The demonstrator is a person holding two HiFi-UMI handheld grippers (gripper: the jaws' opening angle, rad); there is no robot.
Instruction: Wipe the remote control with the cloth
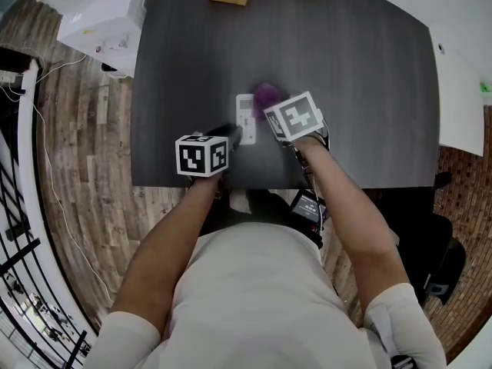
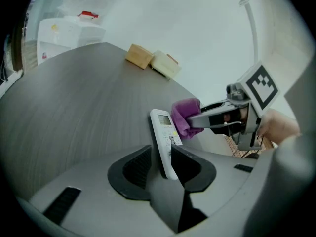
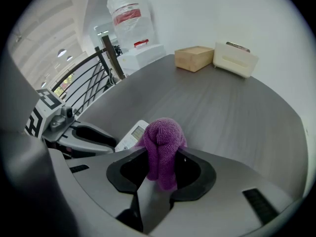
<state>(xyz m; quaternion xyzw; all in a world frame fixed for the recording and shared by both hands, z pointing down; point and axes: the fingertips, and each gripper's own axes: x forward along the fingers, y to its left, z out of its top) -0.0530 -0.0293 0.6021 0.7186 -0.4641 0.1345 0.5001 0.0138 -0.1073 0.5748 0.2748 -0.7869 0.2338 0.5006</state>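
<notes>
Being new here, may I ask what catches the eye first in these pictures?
A purple terry cloth pinched in the right gripper sits beside a white remote control, which the left gripper clamps on edge near the front of the dark grey table. A tan box and cream box stand at its far edge.

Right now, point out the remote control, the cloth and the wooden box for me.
remote control (image 2: 169, 137): left gripper view, on its button face below the screen.
cloth (image 3: 161, 144): right gripper view, on the bunched fold between the jaws.
wooden box (image 3: 185, 63): right gripper view, on its near side.
</notes>
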